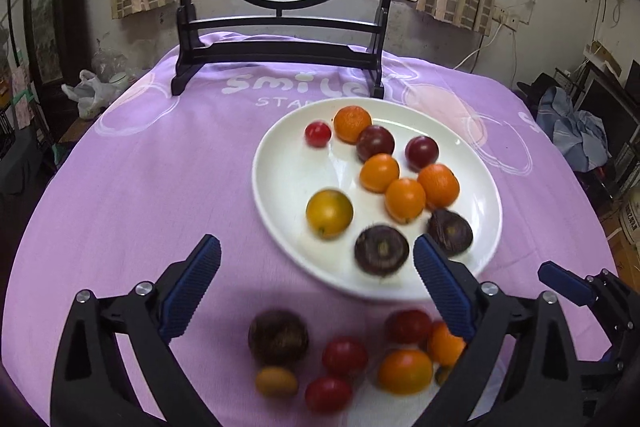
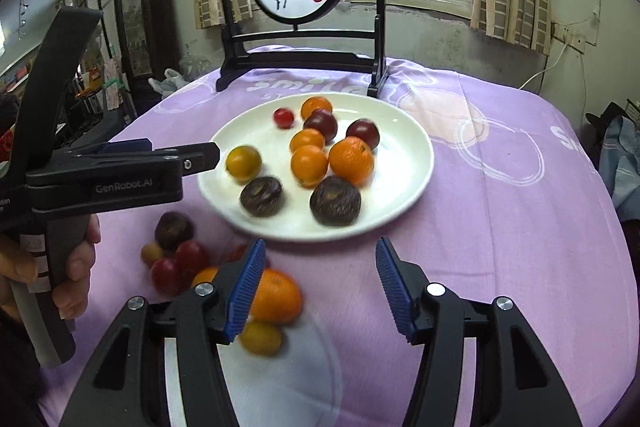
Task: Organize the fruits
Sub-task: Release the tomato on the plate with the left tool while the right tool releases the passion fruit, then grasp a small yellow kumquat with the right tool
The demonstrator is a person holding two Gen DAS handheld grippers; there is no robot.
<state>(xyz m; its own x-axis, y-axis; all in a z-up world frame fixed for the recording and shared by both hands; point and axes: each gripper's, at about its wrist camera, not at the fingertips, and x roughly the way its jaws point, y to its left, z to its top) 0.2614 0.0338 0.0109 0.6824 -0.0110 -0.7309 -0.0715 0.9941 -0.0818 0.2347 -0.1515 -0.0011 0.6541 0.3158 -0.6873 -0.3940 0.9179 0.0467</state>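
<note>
gleaming white plate [image 1: 280, 183], mixed fruits [image 1: 404, 199] — orange, red, purple

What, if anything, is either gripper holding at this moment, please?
Nothing: the left gripper and the right gripper both stand open and empty over the cloth, near the loose fruit.

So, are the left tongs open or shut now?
Open: the left tongs stand wide apart, nothing between the pads, above loose fruits on the cloth.
</note>
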